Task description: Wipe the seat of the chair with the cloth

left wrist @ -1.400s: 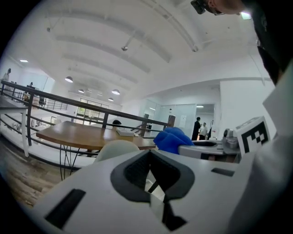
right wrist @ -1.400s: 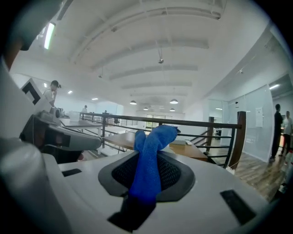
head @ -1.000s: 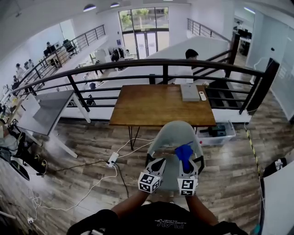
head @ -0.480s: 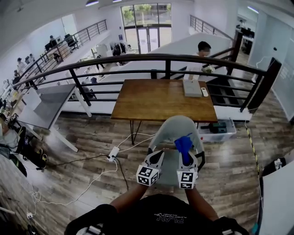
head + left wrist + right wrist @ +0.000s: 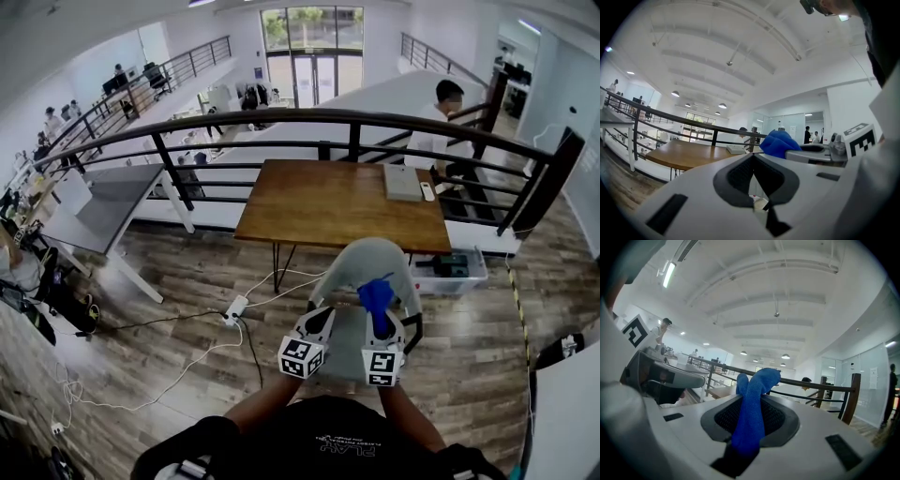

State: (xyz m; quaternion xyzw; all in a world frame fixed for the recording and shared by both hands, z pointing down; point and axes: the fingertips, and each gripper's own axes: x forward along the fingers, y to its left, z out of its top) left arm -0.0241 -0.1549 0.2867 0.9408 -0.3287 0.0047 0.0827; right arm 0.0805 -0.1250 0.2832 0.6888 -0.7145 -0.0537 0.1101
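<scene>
1. The brown wooden bench [image 5: 342, 206] is the biggest thing we see.
2. The grey chair [image 5: 367, 265] stands on the floor [image 5: 187, 375], just beside the bench's near edge.
3. Our right tool [image 5: 382, 323] is over the chair's seat, squeezed tight on the blue cloth [image 5: 377, 295].
4. Our left tool [image 5: 316, 323] hangs beside it, jaws pressed together, holding nothing.
5. The cloth pokes out past the right tool's tips, above the seat.
</scene>
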